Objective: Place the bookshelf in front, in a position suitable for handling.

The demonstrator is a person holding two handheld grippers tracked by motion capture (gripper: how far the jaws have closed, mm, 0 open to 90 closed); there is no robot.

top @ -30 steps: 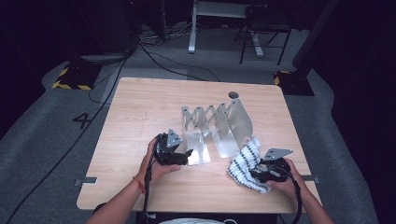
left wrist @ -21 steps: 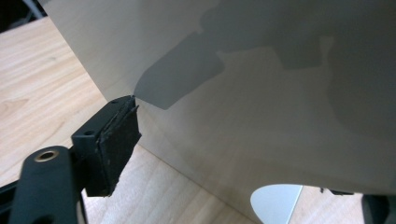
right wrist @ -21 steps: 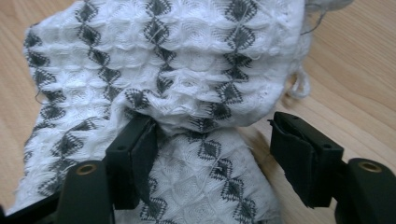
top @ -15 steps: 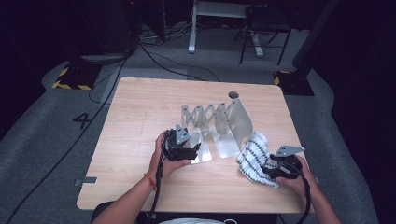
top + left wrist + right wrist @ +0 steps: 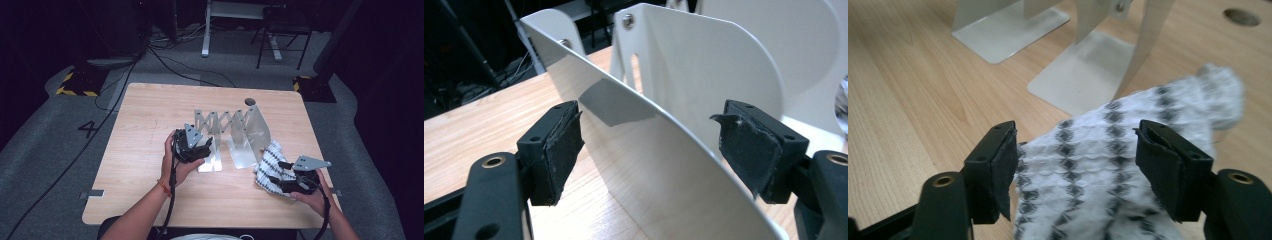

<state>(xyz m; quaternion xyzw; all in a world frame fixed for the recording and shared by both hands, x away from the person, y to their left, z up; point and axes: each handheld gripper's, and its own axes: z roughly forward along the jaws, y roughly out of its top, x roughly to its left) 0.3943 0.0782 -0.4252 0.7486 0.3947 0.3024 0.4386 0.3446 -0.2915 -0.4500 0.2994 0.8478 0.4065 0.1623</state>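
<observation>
A white metal accordion rack (image 5: 235,125) stands at the middle of the wooden table (image 5: 150,115). My left gripper (image 5: 206,146) is at the rack's left end. In the left gripper view it (image 5: 651,145) is open, and the edge of a white rack plate (image 5: 664,170) runs between its jaws without touching the pads (image 5: 559,150). A white cloth with a black pattern (image 5: 267,155) lies crumpled right of the rack. My right gripper (image 5: 277,172) is at the cloth's near side. It (image 5: 1075,160) is open too, with the cloth (image 5: 1113,165) lying between its jaws.
A round hole (image 5: 249,101) sits in the table behind the rack. The rack's flat base plates (image 5: 1083,75) rest on the wood near the cloth. Beyond the table, cables, a chair and yellow-black blocks (image 5: 75,85) are on the grey floor.
My left gripper has moved forward and right until its jaws straddle the rack's end plate. My right gripper and the cloth have shifted slightly right and away.
</observation>
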